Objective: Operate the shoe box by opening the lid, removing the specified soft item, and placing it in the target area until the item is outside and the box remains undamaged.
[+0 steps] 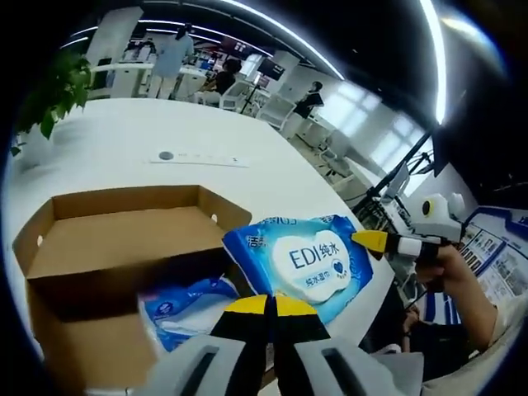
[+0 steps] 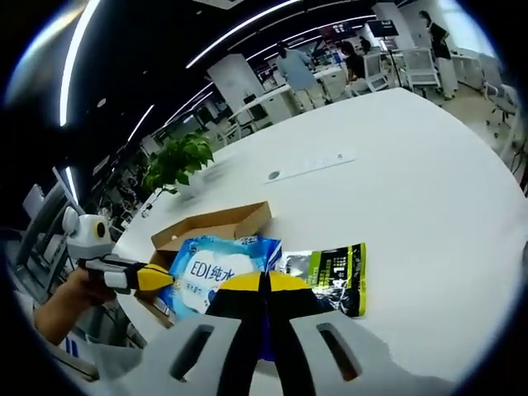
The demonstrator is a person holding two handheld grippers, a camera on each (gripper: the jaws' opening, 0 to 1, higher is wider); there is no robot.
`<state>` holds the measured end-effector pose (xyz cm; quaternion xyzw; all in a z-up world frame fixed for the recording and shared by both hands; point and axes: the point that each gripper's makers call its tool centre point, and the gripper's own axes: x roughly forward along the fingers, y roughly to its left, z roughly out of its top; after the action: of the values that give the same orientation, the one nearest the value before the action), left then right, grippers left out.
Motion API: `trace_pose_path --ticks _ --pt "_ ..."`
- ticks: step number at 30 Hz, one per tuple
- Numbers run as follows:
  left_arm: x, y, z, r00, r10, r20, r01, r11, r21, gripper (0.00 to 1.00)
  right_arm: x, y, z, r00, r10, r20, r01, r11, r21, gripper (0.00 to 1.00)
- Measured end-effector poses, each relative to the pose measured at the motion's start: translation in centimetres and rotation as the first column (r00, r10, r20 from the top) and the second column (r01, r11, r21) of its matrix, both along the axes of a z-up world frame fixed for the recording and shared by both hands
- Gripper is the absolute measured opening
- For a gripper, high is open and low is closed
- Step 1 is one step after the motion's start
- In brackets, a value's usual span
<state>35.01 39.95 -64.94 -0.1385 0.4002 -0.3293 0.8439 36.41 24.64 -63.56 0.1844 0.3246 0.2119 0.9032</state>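
Note:
A blue wet-wipe pack (image 1: 309,264) printed "EDI" hangs over the right side of the open brown shoe box (image 1: 115,239). My left gripper (image 1: 268,305) is shut on the pack's near edge. The right gripper (image 1: 371,240) comes in from the right, held by a hand, with its yellow tip pinching the pack's far corner. A second blue pack (image 1: 181,309) lies inside the box. In the right gripper view the same wipe pack (image 2: 219,268) sits in front of the box (image 2: 214,223). There my right gripper (image 2: 264,285) is shut on its edge, and the left gripper (image 2: 153,277) holds the other end.
A green and black foil pack (image 2: 330,276) lies on the white table (image 2: 412,190) right of the box. A flat power strip (image 2: 309,167) sits further back, and a potted plant (image 2: 177,161) stands at the table's edge. People and desks fill the background.

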Motion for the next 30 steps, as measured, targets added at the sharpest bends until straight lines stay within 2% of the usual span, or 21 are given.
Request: trace_pose_path --ticks 8,16,23,30 --pt "0.3 -2.3 -0.1 1.000 -0.021 0.002 0.021 1.000 0.006 0.00 0.5 -2.1 -0.2 1.000 -0.012 -0.007 0.012 1.000 -0.027 0.00" --pt "0.6 -4.4 -0.7 0.998 -0.062 0.002 0.061 0.997 0.051 0.00 1.2 -3.9 -1.4 0.999 -0.035 -0.034 0.033 0.998 -0.051 0.00" --pt "1.2 -5.8 -1.9 0.994 -0.110 -0.017 0.112 0.987 0.114 0.00 2.0 -4.9 -2.9 0.997 -0.044 -0.060 0.039 0.996 -0.077 0.00" --pt "2.4 -6.6 -3.3 0.988 -0.152 -0.039 0.156 0.968 0.196 0.00 3.1 -5.6 -4.6 0.995 -0.044 -0.090 0.035 0.994 -0.102 0.00"
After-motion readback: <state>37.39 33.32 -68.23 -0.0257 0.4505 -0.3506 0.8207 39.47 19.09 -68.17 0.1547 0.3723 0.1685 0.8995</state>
